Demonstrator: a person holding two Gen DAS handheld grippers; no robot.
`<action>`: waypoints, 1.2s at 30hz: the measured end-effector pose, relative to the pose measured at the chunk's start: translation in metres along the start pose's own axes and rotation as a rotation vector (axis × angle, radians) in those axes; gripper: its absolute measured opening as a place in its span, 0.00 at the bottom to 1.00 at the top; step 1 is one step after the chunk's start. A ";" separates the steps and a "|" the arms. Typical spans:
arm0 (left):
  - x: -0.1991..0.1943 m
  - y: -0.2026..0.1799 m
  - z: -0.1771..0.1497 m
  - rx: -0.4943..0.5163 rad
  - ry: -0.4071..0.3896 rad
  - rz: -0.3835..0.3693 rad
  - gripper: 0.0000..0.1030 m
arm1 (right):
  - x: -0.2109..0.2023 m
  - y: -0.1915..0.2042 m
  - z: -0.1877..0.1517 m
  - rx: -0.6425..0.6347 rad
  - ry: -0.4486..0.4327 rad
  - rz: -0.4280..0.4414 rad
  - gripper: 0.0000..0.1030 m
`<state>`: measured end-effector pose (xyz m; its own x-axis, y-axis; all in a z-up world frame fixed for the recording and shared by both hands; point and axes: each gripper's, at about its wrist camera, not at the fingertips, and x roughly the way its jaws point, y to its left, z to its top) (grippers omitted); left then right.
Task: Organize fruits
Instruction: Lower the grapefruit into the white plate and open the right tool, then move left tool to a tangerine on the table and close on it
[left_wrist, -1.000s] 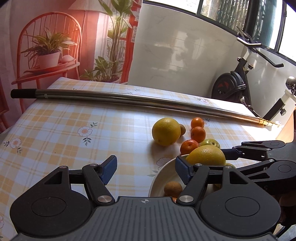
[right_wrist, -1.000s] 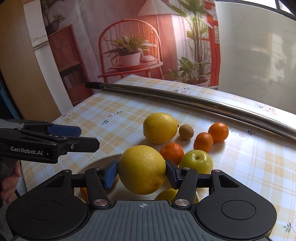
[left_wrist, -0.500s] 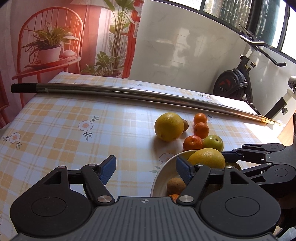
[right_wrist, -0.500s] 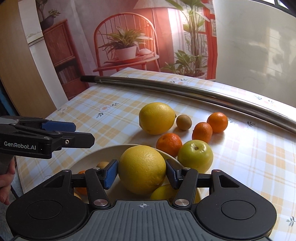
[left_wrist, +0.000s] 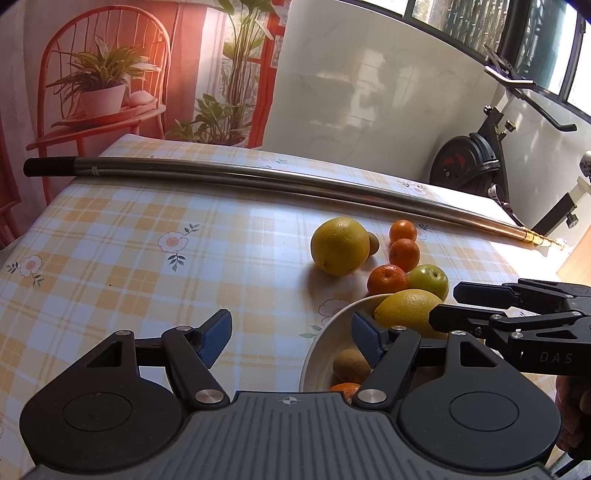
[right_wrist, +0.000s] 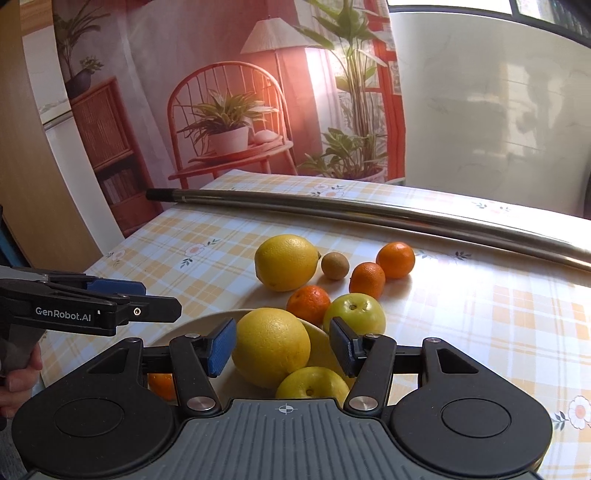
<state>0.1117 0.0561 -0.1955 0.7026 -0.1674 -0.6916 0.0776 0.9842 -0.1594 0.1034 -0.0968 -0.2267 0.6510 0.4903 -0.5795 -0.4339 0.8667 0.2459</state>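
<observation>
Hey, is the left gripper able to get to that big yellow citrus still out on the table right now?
Probably yes. The left gripper is open and holds nothing, and bare tablecloth lies between it and the big yellow citrus. Only the kiwi sits close behind it, on the far side.

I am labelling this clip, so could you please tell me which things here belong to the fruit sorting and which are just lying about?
Belongs to the job:
white bowl
large yellow citrus in the bowl
loose fruit on the table
right hand-held gripper

Just lying about:
metal pole
exercise bike
</observation>
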 end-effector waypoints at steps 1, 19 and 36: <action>0.000 0.000 0.000 0.000 0.001 0.000 0.72 | -0.004 -0.002 -0.001 0.005 -0.007 -0.011 0.51; 0.000 -0.004 -0.002 -0.001 0.015 -0.004 0.72 | -0.018 -0.027 -0.009 0.088 -0.063 -0.135 0.51; 0.010 -0.010 0.009 -0.031 0.072 -0.013 0.72 | -0.020 -0.038 -0.014 0.110 -0.093 -0.191 0.51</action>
<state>0.1239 0.0450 -0.1945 0.6486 -0.1855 -0.7382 0.0638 0.9797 -0.1902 0.0983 -0.1403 -0.2354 0.7713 0.3187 -0.5509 -0.2303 0.9467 0.2253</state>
